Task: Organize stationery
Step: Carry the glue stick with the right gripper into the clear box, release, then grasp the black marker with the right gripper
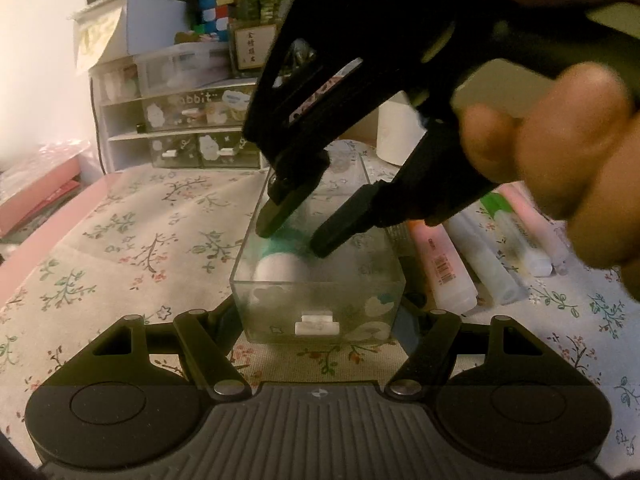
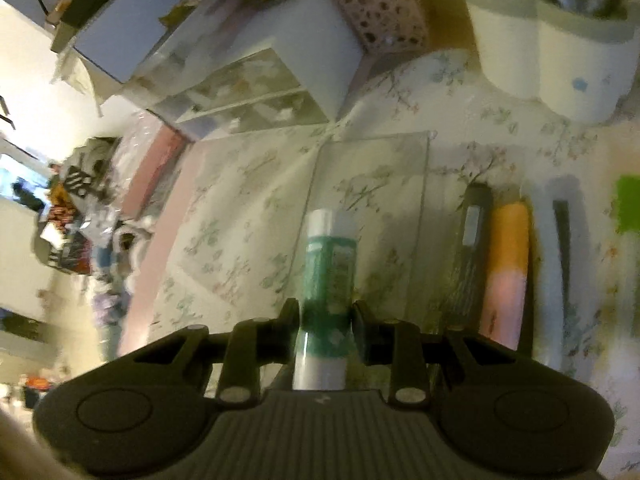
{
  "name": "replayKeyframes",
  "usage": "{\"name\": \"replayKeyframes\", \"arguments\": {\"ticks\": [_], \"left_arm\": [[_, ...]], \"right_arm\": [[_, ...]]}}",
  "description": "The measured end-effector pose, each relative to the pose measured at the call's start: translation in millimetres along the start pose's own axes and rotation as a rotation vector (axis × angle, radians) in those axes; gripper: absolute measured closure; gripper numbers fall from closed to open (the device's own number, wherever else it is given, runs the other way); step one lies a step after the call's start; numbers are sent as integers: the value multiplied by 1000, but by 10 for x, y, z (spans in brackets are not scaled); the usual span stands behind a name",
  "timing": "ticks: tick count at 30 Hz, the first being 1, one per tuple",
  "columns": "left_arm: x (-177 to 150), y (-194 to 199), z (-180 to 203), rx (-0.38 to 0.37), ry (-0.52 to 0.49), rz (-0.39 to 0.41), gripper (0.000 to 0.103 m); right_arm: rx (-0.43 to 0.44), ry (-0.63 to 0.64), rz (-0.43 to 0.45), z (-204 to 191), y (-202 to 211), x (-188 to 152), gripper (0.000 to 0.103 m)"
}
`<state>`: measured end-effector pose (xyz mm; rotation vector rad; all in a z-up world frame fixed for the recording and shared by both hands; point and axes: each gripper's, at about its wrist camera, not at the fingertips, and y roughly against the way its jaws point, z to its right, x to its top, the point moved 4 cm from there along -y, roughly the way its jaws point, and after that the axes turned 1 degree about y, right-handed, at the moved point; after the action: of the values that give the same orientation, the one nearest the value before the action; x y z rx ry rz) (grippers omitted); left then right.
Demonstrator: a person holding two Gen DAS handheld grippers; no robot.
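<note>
We see a green-white glue stick [image 2: 326,280] lying lengthwise inside the clear drawer box [image 1: 320,320]; more pastel sticks [image 1: 460,272] lie flat just right.

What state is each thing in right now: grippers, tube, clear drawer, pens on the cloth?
Right gripper: shut on the green-and-white tube, inside the drawer.
Left gripper: clamped on the clear plastic drawer, which sits upright.
Pastel highlighter pens: lying loose on the floral tablecloth.

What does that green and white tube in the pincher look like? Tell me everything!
The tube is round, looks like plastic, green in the middle with blurry print and white at both ends. The right hand-held gripper squeezes its green part from both sides. It hangs inside the clear drawer box, held by the left hand-held gripper.
</note>
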<state>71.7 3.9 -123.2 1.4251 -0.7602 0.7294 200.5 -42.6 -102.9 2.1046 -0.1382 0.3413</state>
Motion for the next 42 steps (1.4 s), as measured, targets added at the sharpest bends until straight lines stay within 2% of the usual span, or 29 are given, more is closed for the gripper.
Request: {"name": "replayKeyframes", "arguments": {"ticks": [5,9,12,15,19,22,28,42], "left_arm": [[4,0,5,0,-1,-1,31],[1,-1,5,0,0,-1,31],[1,-1,6,0,0,-1,31],[1,-2,8,0,0,-1,31],[1,-2,10,1,-1,0,31],[0,-4,17,4,0,-1,31],[-5,11,9,10,11,0,31],[-34,40,-16,12,10,12,31]], "right_arm": [[81,10,-15,-14,94,-52,79],[98,32,98,-14,355,-35,79],[62,46,201,90,588,-33,79],[65,-26,246,352,679,-28,79],[-27,-83,273,628,669,-132,79],[-27,-120,291,746,670,-194,79],[-116,-60,299,710,634,-211,79],[-121,-47,315,721,639,-179,79]]}}
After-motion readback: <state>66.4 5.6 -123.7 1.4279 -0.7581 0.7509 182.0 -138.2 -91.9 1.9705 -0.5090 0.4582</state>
